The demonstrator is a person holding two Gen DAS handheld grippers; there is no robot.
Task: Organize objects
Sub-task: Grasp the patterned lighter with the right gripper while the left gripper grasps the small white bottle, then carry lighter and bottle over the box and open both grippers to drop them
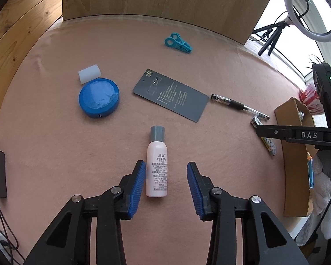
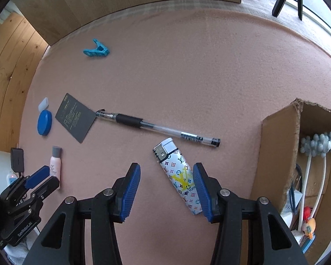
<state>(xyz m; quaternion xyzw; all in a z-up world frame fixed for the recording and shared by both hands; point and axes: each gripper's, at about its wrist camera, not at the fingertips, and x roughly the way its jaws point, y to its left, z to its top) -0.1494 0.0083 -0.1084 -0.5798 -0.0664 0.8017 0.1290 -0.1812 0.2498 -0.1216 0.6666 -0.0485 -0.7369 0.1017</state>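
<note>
left claw (image 1: pixel 166 184): my jaws wide apart, holding nothing
bottle (image 1: pixel 156 165): lying between my pads, against the left one
right claw (image 2: pixel 166 191): mine too, spread wide, empty
lighter (image 2: pixel 179 176): between pads, touching the right one
box (image 2: pixel 278 154): just right of lighter
room: bare mat (image 2: pixel 187 66) ahead

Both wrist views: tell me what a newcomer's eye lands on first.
The open left gripper straddles a pale pink bottle with a grey cap lying on the pink felt table. The open right gripper flanks a white monogram-patterned lighter, beside a brown cardboard box at the right.
</note>
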